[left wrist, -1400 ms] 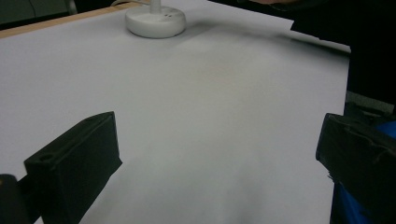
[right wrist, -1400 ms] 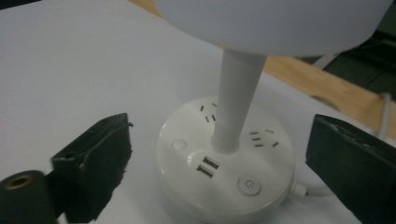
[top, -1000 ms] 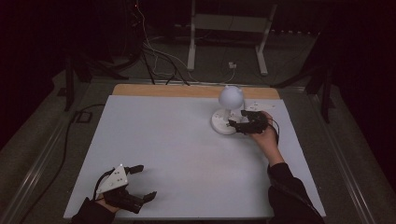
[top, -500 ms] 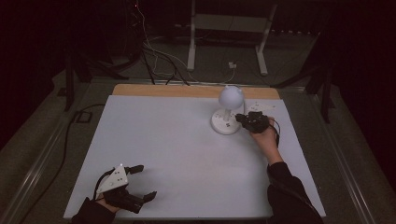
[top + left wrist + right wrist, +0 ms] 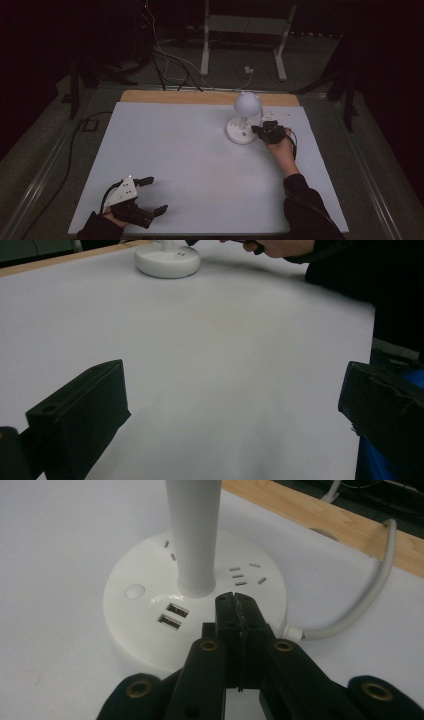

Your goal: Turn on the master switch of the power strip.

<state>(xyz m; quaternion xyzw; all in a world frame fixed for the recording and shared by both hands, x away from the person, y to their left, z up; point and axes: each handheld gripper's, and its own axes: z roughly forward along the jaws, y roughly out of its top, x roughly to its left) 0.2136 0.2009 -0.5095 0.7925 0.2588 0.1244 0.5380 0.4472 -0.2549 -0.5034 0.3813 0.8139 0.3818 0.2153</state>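
Observation:
A white desk lamp (image 5: 247, 103) stands at the table's far right on a round base (image 5: 241, 133). The right gripper view shows that base (image 5: 150, 625) with two USB ports, a round button and socket slots around the stem (image 5: 194, 535). My right gripper (image 5: 260, 130) sits at the base's right side. Its jaws (image 5: 235, 602) have just been closing and now meet pad to pad over the base's top, with nothing between them. My left gripper (image 5: 157, 194) rests at the near left of the table, its jaws (image 5: 232, 390) wide open and empty.
A grey cable (image 5: 350, 615) runs from the lamp base toward the wooden strip (image 5: 175, 96) at the table's far edge. The white tabletop (image 5: 175, 145) lies between the two hands. Cables and a white stand (image 5: 205, 45) are on the floor behind.
The right gripper's jaws have gone from apart to shut beside the lamp stem. The left hand and gripper have kept still.

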